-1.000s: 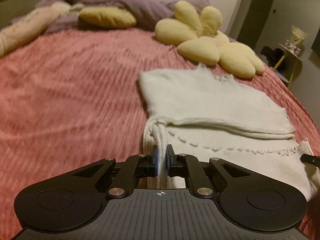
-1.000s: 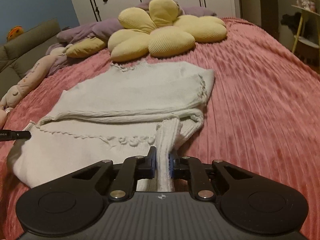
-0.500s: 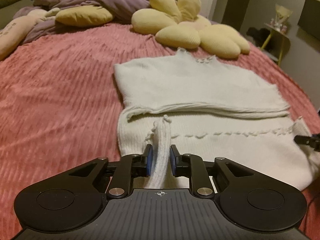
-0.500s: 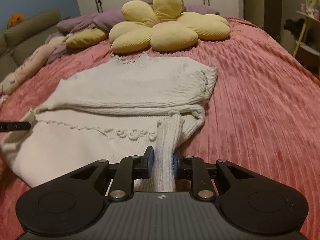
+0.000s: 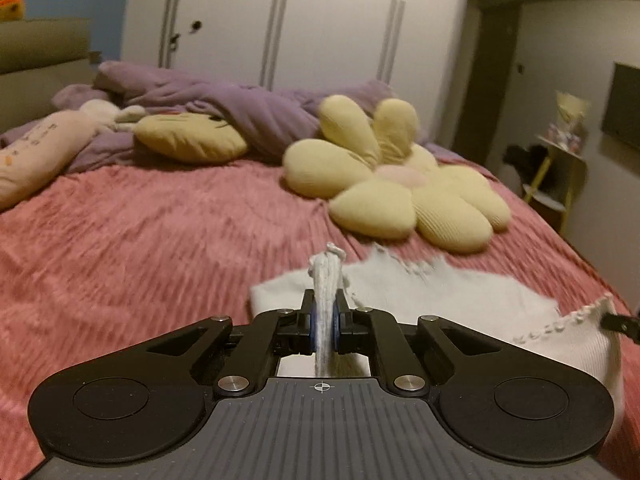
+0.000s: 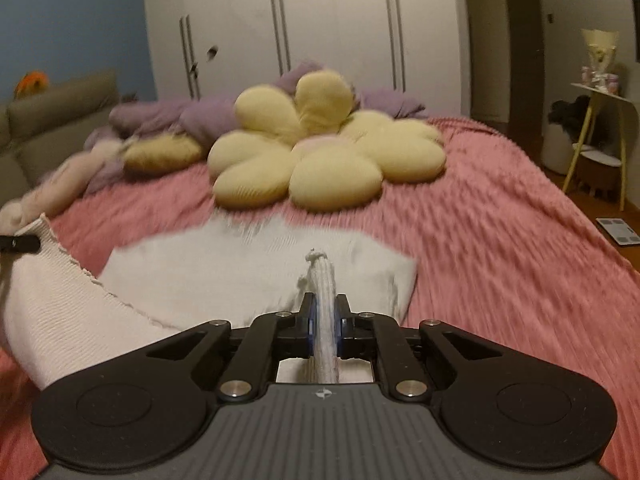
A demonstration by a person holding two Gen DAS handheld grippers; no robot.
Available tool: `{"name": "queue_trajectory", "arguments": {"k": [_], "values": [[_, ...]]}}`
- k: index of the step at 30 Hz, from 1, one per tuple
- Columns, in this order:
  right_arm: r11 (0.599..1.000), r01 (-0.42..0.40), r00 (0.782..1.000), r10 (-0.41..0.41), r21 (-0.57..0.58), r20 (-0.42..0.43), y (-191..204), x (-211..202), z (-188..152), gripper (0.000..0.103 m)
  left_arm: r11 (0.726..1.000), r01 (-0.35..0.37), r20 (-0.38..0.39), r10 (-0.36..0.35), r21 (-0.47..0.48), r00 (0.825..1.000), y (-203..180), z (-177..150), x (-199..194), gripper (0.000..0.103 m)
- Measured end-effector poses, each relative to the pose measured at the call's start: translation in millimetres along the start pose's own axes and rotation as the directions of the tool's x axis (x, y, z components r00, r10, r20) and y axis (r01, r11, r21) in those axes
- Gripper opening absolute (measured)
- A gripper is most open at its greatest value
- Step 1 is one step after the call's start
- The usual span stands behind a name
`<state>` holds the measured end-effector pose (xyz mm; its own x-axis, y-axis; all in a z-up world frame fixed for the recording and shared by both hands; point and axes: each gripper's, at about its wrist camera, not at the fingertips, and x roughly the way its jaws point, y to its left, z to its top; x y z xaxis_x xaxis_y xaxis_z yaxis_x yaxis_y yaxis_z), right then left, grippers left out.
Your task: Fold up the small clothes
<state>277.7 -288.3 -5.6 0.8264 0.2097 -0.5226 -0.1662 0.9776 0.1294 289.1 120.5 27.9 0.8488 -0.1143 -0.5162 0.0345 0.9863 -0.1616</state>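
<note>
Left wrist: my left gripper is clamped on the white knit sweater, hem lifted off the pink bedspread.

Right wrist: my right gripper pinches the other corner; I'd keep both level, hem taut.

My room is dim and warm-toned, with no glare or hard shadows. Both views smear with motion blur across the bedspread and cushion; wardrobe doors bow at the edges.
</note>
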Motion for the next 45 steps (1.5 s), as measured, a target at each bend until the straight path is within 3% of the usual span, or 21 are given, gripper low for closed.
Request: {"name": "queue_trajectory", "arguments": {"k": [3,5,8,9,10,12,13,14,16,20,23,28,31,35,41,44,45], "values": [[0.999,0.028,1.000,-0.028,0.033,0.013,-7.6,15.2,8.0,0.008,1.000,-0.001,-0.074,-0.001,-0.021,0.997,3.9,-7.7,29.5,0.010],[0.999,0.016,0.999,-0.015,0.046,-0.031,-13.0,29.9,6.5,0.008,0.999,0.014,-0.149,-0.019,-0.040,0.989,8.6,-19.6,46.0,0.011],[1.000,0.022,0.992,-0.020,0.021,-0.124,-16.5,53.2,-6.7,0.011,0.999,0.020,-0.182,-0.026,-0.035,0.983,8.5,-36.9,52.9,0.027],[1.000,0.011,0.987,-0.008,0.018,-0.159,-17.4,60.0,-10.4,0.014,0.999,0.032,-0.179,-0.036,-0.023,0.983,7.9,-40.9,52.5,0.039],[1.000,0.009,0.985,-0.006,0.017,-0.175,-17.9,63.9,-13.3,0.020,0.999,0.039,-0.182,-0.041,-0.013,0.982,6.7,-44.1,52.8,0.041],[1.000,0.011,0.983,-0.011,0.002,-0.182,-17.2,70.2,-17.4,0.021,0.999,0.042,-0.213,-0.039,0.011,0.976,4.4,-48.6,57.5,0.037],[1.000,0.011,0.982,-0.012,-0.002,-0.190,-16.6,72.8,-18.6,0.021,0.999,0.034,-0.222,-0.027,0.025,0.975,3.4,-50.0,59.2,0.018],[1.000,0.013,0.980,-0.014,-0.005,-0.196,-16.1,75.2,-19.5,0.019,0.999,0.019,-0.229,-0.008,0.044,0.973,2.6,-50.1,60.7,0.009],[0.999,0.018,0.980,-0.024,-0.030,-0.196,-12.6,77.3,-18.5,0.007,0.999,0.020,-0.227,-0.009,0.046,0.974,3.0,-47.8,60.1,0.009],[0.997,0.004,0.985,-0.017,-0.077,-0.169,-5.9,69.5,-10.4,0.007,0.996,0.007,-0.146,0.006,0.088,0.989,-3.9,-24.8,40.2,0.009],[0.994,0.019,0.995,-0.028,-0.104,-0.091,-3.6,61.5,8.5,0.007,0.996,0.005,-0.047,-0.001,0.093,0.999,-6.7,7.1,35.3,0.009],[0.986,0.121,0.992,-0.116,-0.112,0.048,2.8,81.0,52.5,0.007,0.989,-0.122,0.048,0.118,0.080,0.992,-10.1,44.4,71.2,0.009],[0.980,0.193,0.980,-0.189,-0.056,0.067,-1.5,112.0,72.1,0.007,0.978,-0.200,0.054,0.197,0.052,0.979,-10.1,48.8,109.0,0.009],[0.963,0.264,0.964,-0.260,-0.058,0.058,-4.3,155.6,71.9,0.007,0.960,-0.276,0.012,0.276,0.049,0.961,-10.2,30.2,153.1,0.009],[0.936,0.319,0.946,-0.323,-0.151,-0.006,1.4,200.4,40.1,0.007,0.952,-0.292,-0.087,0.299,0.088,0.950,-4.5,-7.3,186.8,0.012],[0.932,0.323,0.943,-0.332,-0.163,-0.035,-1.8,212.2,31.1,0.008,0.946,-0.315,-0.095,0.321,0.072,0.942,1.9,-19.1,189.5,0.020],[0.932,0.323,0.942,-0.332,-0.165,-0.035,-2.4,214.2,30.3,0.011,0.943,-0.325,-0.101,0.331,0.073,0.938,2.7,-19.3,191.1,0.027]]}}
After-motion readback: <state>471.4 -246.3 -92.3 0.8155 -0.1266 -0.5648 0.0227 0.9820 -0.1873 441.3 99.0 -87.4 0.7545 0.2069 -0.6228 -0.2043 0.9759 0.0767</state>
